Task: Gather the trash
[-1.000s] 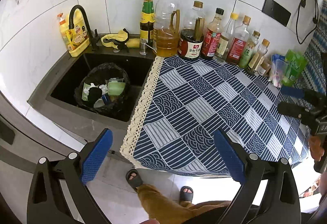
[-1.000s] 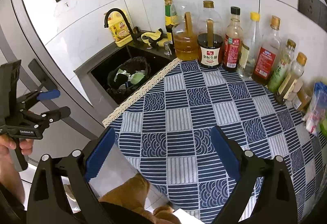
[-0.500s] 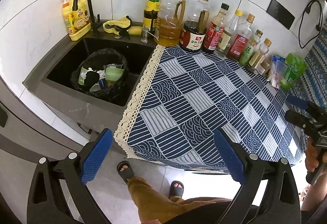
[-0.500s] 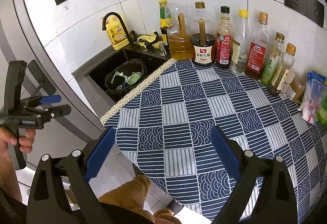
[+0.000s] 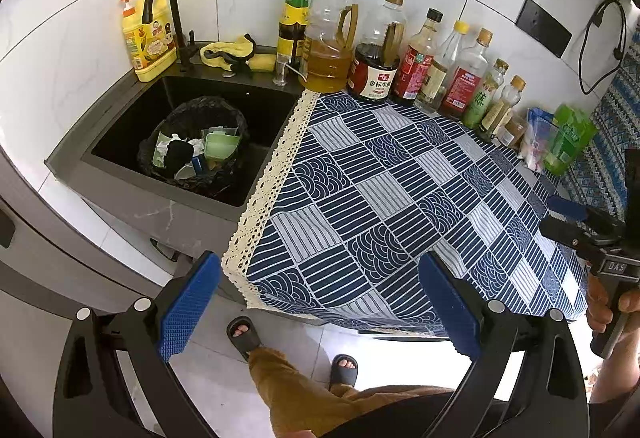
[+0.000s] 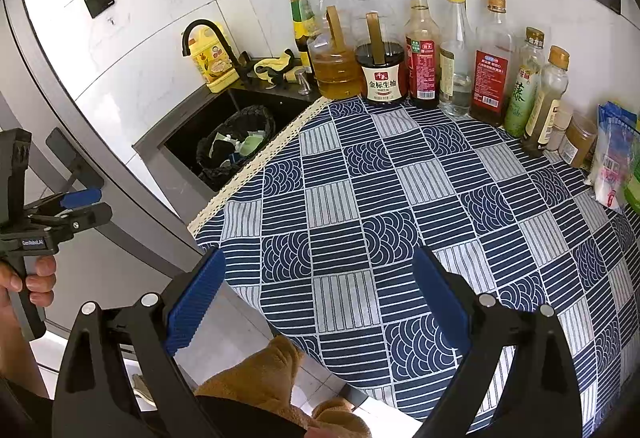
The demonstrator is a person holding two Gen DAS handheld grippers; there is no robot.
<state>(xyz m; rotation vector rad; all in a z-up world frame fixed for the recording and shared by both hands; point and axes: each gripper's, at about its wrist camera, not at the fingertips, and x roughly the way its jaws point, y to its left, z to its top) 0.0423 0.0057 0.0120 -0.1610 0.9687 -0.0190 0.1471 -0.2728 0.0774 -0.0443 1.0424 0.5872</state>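
Observation:
A black bin with a bag (image 5: pixel 192 148) stands in the dark sink (image 5: pixel 120 142); it holds paper, green packaging and other scraps. It also shows in the right wrist view (image 6: pixel 236 146). My left gripper (image 5: pixel 320 302) is open and empty, held off the counter's front edge above the floor. My right gripper (image 6: pixel 316 298) is open and empty over the front of the blue patterned tablecloth (image 6: pixel 400 206). Each gripper appears in the other's view, at the right edge (image 5: pixel 576 218) and at the left edge (image 6: pixel 76 206). I see no loose trash on the cloth.
Several oil and sauce bottles (image 5: pixel 376 54) line the back wall. Snack bags (image 5: pixel 564 142) lie at the right. A black tap (image 5: pixel 168 14), a yellow detergent bottle (image 5: pixel 148 38) and a yellow cloth (image 5: pixel 232 52) sit behind the sink. My legs and slippers (image 5: pixel 240 334) are below.
Both grippers have drawn back and risen a little from the counter, so more of the cloth and floor shows. Both stay open and empty.

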